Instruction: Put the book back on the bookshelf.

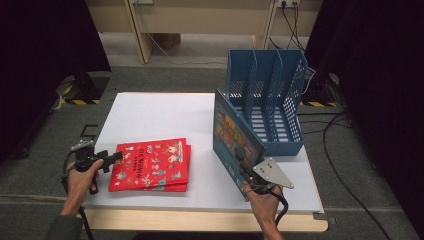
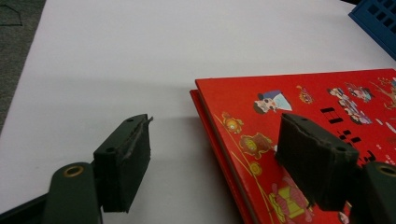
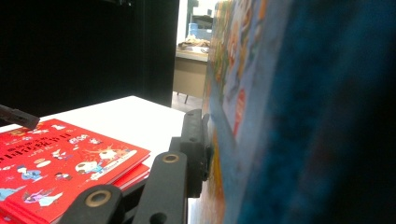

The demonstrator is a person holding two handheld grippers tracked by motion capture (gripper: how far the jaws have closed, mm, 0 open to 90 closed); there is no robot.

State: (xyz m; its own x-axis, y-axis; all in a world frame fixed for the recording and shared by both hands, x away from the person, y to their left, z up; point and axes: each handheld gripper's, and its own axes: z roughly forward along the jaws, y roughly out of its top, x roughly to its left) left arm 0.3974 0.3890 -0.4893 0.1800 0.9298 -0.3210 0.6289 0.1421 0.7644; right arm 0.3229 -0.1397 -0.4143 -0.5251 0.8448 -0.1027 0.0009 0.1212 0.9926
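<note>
Two red picture books [image 1: 150,165] lie stacked flat on the white table [image 1: 150,112], front left. My left gripper [image 1: 116,159] is at their left edge, open. In the left gripper view it [image 2: 215,154] straddles that edge, one pad [image 2: 313,156] over the red cover [image 2: 303,93] and the other over bare table. My right gripper [image 1: 241,164] is shut on the lower edge of a blue picture book [image 1: 232,132] and holds it upright, tilted, in front of the blue file rack [image 1: 265,95]. In the right gripper view one pad [image 3: 195,149] presses the blue cover [image 3: 280,116]; the other jaw is hidden behind it.
The blue file rack has three upright slots and stands at the table's back right. Dark curtains close in both sides. Cables run over the floor to the right. Bare table lies behind the red books [image 3: 70,158].
</note>
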